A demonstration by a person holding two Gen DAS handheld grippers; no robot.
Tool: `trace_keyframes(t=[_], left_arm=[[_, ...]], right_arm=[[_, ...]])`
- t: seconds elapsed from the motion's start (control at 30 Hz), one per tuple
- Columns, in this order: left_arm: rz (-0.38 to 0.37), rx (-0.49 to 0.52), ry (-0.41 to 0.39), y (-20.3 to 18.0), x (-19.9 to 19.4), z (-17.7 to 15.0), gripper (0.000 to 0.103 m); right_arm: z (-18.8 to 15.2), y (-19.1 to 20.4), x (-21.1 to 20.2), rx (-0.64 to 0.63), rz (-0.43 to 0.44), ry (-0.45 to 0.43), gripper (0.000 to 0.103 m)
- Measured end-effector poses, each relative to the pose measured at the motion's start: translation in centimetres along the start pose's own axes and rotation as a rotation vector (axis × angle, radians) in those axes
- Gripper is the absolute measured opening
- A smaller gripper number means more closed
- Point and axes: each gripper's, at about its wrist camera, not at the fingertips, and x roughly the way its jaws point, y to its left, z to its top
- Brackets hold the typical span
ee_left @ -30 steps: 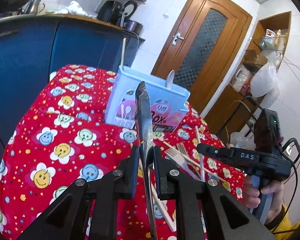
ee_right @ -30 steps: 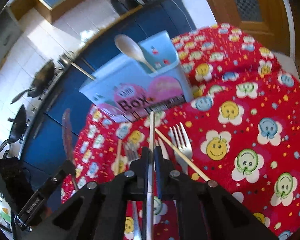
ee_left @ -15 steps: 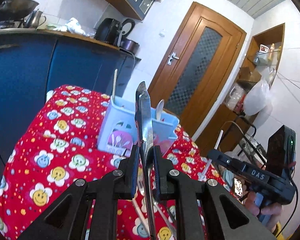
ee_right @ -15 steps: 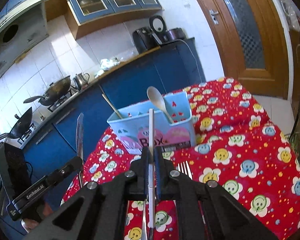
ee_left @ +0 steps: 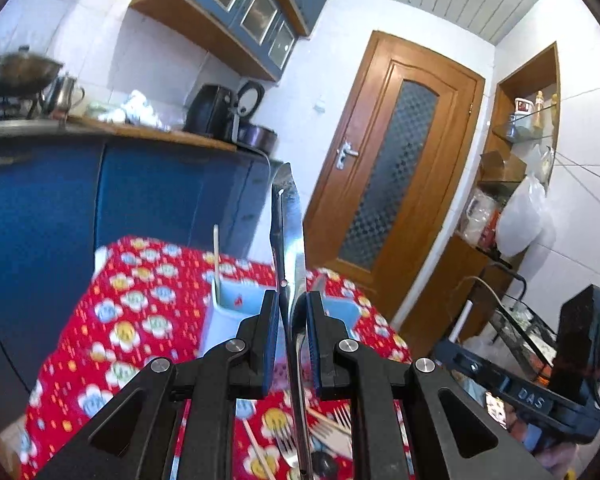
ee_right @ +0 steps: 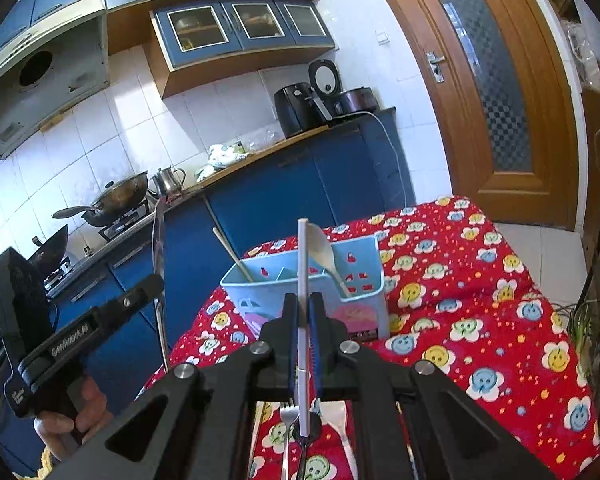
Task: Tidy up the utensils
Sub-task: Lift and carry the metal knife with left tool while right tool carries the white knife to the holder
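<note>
Left hand-held gripper is clamping a steel table knife, blade upright above the light-blue plastic utensil caddy on the red smiley-flower-cloth surface. Right hand-held gripper, lettered "DAS" in left view only, is pinching a white chopstick. Only right view is showing the caddy's white spoon.
</note>
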Motion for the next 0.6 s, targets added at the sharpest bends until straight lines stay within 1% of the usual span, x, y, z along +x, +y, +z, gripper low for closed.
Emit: trace_keyframes(t=[0.07,0.23,0.53,0.6], left_arm=[[0.01,0.016,-0.027,-0.3,0.3,0.7,0.014],[0.024,0.025,-0.064,-0.8,1.7,2.4,0.014],[0.077,0.072,-0.216,-1.3,4.3,4.9,0.014],[0.096,0.072,-0.231,-1.1,5.2,5.0,0.014]], right_arm=[[0.3,-0.2,0.1,-0.001,0.001,-0.006,0.007],[1.4,-0.5,0.6,-0.01,0.005,-0.021,0.007],[3.0,-0.9,1.9,-0.029,0.016,-0.051,0.007],[3.2,-1.0,2.2,-0.031,0.018,-0.052,0.007]])
